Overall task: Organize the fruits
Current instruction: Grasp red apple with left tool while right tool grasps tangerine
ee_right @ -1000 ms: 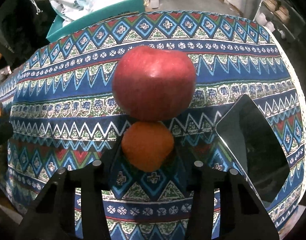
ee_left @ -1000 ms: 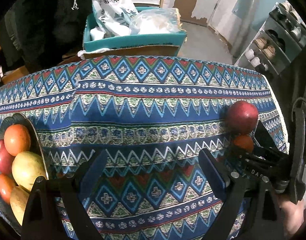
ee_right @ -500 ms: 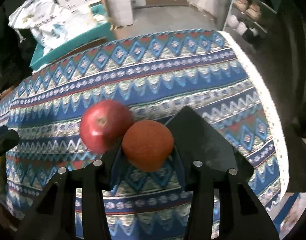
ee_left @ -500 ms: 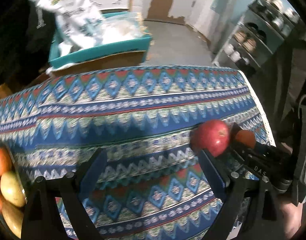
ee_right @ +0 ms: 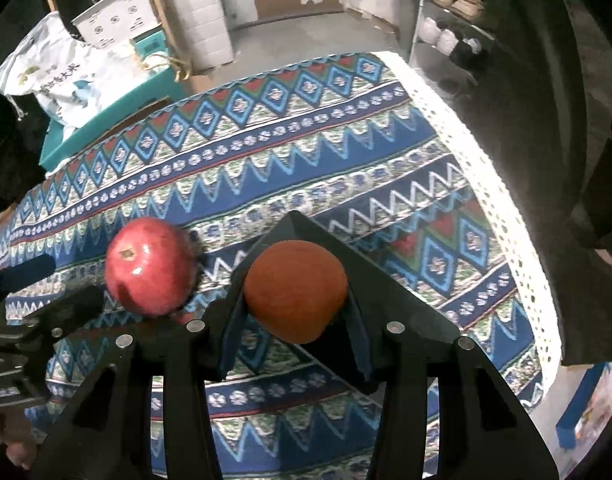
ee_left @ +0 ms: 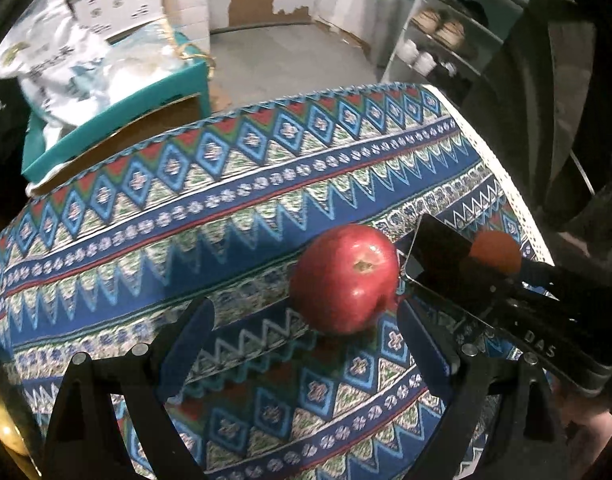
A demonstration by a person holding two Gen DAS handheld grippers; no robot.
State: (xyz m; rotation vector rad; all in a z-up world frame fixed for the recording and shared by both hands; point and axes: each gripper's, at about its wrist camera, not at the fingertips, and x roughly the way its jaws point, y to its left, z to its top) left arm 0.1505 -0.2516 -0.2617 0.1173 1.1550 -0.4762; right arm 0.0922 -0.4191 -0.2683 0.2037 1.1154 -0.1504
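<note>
A red apple (ee_left: pixel 345 280) lies on the patterned tablecloth (ee_left: pixel 226 208), stem end up. My left gripper (ee_left: pixel 306 344) is open above the cloth, and the apple sits just beyond its fingertips, nearer the right finger (ee_left: pixel 421 344). To the apple's right, my right gripper (ee_right: pixel 296 320) is shut on an orange (ee_right: pixel 296 288); the same orange (ee_left: pixel 493 252) shows in the left wrist view. In the right wrist view the apple (ee_right: pixel 150 266) rests left of the orange, with the left gripper (ee_right: pixel 46 320) behind it.
A yellow fruit (ee_left: pixel 2 428) from the plate shows at the lower left edge. A teal box (ee_left: pixel 118 108) with white bags stands behind the table. The cloth's white lace edge (ee_right: pixel 485 184) marks the table's right side, with a shoe rack (ee_right: pixel 453 12) beyond.
My left gripper has swung right, so the apple is now in front of it and the fruit plate has almost left view. My right gripper carried the orange off to the apple's right.
</note>
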